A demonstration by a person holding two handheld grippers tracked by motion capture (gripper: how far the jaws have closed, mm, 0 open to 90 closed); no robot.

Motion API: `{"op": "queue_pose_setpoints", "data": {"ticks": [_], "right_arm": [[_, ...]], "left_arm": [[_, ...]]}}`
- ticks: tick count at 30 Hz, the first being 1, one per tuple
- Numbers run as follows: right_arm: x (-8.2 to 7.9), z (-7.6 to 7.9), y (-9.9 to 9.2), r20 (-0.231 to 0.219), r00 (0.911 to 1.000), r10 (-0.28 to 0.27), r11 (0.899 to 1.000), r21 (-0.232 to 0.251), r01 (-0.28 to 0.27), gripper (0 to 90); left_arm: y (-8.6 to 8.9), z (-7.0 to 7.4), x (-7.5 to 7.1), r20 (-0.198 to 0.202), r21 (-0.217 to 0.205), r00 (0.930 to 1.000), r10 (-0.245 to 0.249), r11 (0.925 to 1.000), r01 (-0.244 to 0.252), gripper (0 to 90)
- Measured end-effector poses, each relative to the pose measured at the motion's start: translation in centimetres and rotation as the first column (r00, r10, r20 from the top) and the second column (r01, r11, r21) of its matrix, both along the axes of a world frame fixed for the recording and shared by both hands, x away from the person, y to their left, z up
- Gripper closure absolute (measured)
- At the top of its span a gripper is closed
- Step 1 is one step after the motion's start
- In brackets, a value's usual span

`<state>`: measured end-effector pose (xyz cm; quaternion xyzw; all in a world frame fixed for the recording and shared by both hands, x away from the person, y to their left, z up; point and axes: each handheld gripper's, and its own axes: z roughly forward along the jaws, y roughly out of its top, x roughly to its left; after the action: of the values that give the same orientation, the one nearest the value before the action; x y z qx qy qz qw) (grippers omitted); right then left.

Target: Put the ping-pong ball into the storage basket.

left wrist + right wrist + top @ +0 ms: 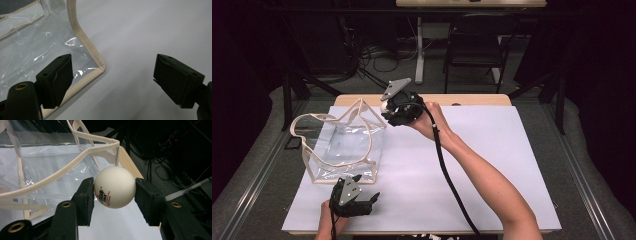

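The small white table-tennis ball with red print (115, 187) is probably very light, hard and slick, so it is best pinched across its widest part. The right tongs (114, 192) clamp it so, above the far right corner of the clear plastic bag with beige trim (343, 145). The left tongs (112, 80) stand apart at the bag's near right corner, on the white-covered table (492, 150).

Wooden table (472, 99), white sheet (492, 150) over it, clear bag (343, 145) on sheet
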<state>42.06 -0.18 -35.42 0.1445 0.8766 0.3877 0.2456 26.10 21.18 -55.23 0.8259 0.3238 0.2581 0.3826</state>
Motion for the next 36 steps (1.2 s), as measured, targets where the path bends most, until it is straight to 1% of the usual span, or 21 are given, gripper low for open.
{"op": "queue_pose_setpoints", "data": {"ticks": [12, 14, 15, 16, 31, 36], "right_arm": [[0.1, 0.1, 0.8, 0.002, 0.9999, 0.015, 1.000, 0.001, -0.015, 50.6], [0.0, 0.2, 1.0, -0.006, 0.9999, 0.014, 1.000, 0.008, -0.014, 50.6], [0.1, 0.2, 1.1, 0.002, 0.9998, 0.018, 1.000, 0.008, -0.018, 50.6], [0.0, 0.2, 1.2, -0.003, 0.9999, 0.016, 1.000, 0.010, -0.016, 50.6], [-0.4, 0.4, 2.6, 0.006, 0.9989, 0.047, 0.999, 0.006, -0.047, 50.6], [-0.6, 0.5, 3.0, 0.006, 0.9986, 0.053, 0.998, 0.015, -0.053, 50.6]], "left_arm": [[0.0, 0.0, 0.0, -0.004, -0.004, 1.0000, 0.000, 1.0000, 0.000, 16.4], [0.0, 0.0, 0.0, -0.003, -0.005, 1.0000, 0.002, 1.0000, -0.002, 16.4], [0.0, 0.0, 0.0, -0.003, -0.001, 1.0000, 0.002, 1.0000, -0.002, 16.4], [0.0, 0.0, 0.0, -0.003, -0.003, 1.0000, 0.000, 1.0000, 0.000, 16.4], [0.1, 0.0, 0.0, 0.000, -0.001, 1.0000, -0.002, 1.0000, 0.002, 16.4], [0.1, 0.0, 0.0, -0.003, -0.001, 1.0000, -0.003, 1.0000, 0.003, 16.4]]}}
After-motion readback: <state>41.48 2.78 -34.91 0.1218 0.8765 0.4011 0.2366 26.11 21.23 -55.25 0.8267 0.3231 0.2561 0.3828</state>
